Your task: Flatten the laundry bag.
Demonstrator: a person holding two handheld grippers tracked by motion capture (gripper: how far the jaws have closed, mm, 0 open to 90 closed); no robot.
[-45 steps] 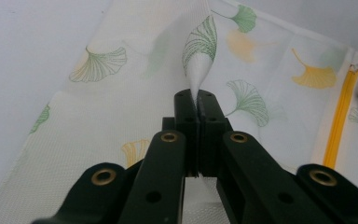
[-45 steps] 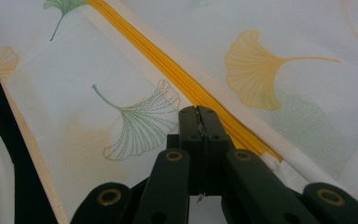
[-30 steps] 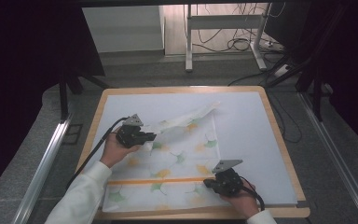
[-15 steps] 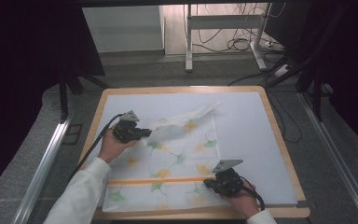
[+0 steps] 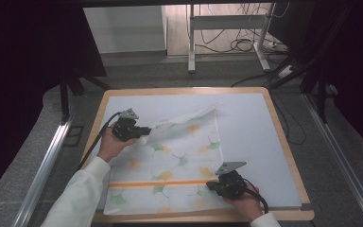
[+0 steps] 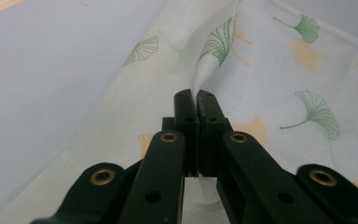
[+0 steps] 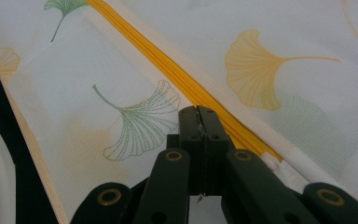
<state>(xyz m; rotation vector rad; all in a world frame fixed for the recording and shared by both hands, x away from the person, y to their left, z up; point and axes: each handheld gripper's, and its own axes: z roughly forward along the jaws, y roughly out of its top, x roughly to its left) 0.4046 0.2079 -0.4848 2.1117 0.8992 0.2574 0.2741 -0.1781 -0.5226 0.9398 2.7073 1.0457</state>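
A white cloth [image 5: 179, 156] printed with green and yellow ginkgo leaves lies spread on the table, with an orange zipper [image 5: 160, 183] running across its near part. My left gripper [image 5: 144, 134] is at the cloth's far left and is shut on a raised fold of it. The left gripper view shows that fold [image 6: 205, 70] pinched between the jaw tips [image 6: 196, 95]. My right gripper [image 5: 211, 185] sits at the zipper's right end, jaws shut. In the right gripper view its tips [image 7: 197, 109] rest on the cloth [image 7: 121, 93] beside the zipper [image 7: 168, 70]; I cannot tell whether they pinch anything.
A white mat [image 5: 250, 127] covers the wooden table [image 5: 278, 125], and bare mat lies to the right of the cloth and behind it. Beyond the table are a grey floor, desk legs [image 5: 191, 42] and loose cables [image 5: 246, 45].
My left gripper has moved a little left and farther away, drawing the cloth's fold with it. The right gripper has stayed where it was.
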